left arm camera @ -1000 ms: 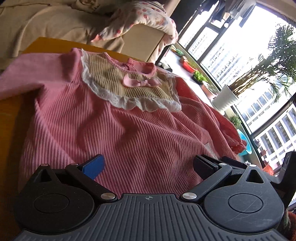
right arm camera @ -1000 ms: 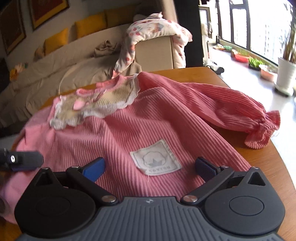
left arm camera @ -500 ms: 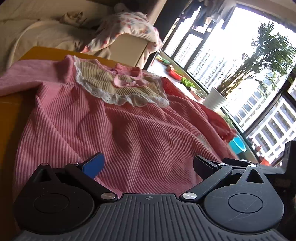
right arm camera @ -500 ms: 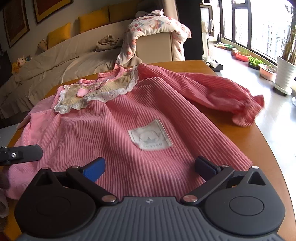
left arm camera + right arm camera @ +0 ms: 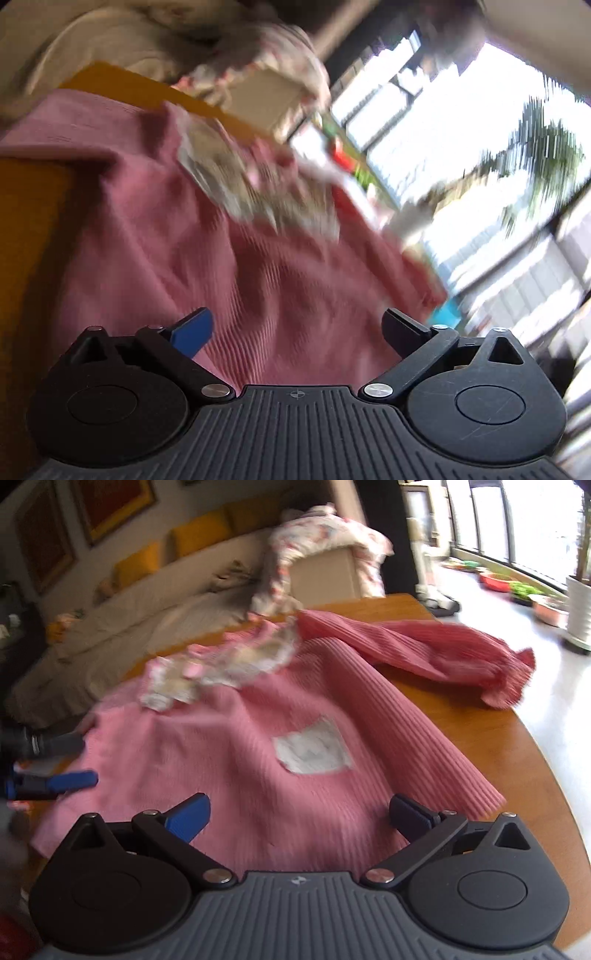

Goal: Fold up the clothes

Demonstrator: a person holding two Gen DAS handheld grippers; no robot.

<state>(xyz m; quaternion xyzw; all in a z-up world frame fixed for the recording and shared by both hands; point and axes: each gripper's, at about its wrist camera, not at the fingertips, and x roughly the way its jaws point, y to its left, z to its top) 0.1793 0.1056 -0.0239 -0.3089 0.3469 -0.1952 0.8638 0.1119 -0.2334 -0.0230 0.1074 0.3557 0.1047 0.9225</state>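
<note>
A pink ribbed child's top [image 5: 258, 746] lies spread face up on a round wooden table [image 5: 524, 746]. It has a cream lace bib [image 5: 221, 664] at the neck and a white patch [image 5: 314, 749] low on the front. Its right sleeve [image 5: 436, 653] stretches out toward the window. My right gripper [image 5: 299, 812] is open just over the hem below the patch. My left gripper [image 5: 295, 328] is open over the hem at the garment's left side, and its fingers [image 5: 70, 780] also show at the left edge of the right wrist view. Both views are motion-blurred.
A beige sofa [image 5: 155, 605] with yellow cushions and a floral blanket [image 5: 325, 535] draped over its arm stands behind the table. Tall windows [image 5: 461, 147], a potted plant [image 5: 580, 602] and coloured basins on the floor are to the right. The table edge curves close on the right.
Both grippers have swung and tilted, blurring the views. The top has bunched a little at the bib. In the right wrist view the left gripper's fingers have come further in at the left.
</note>
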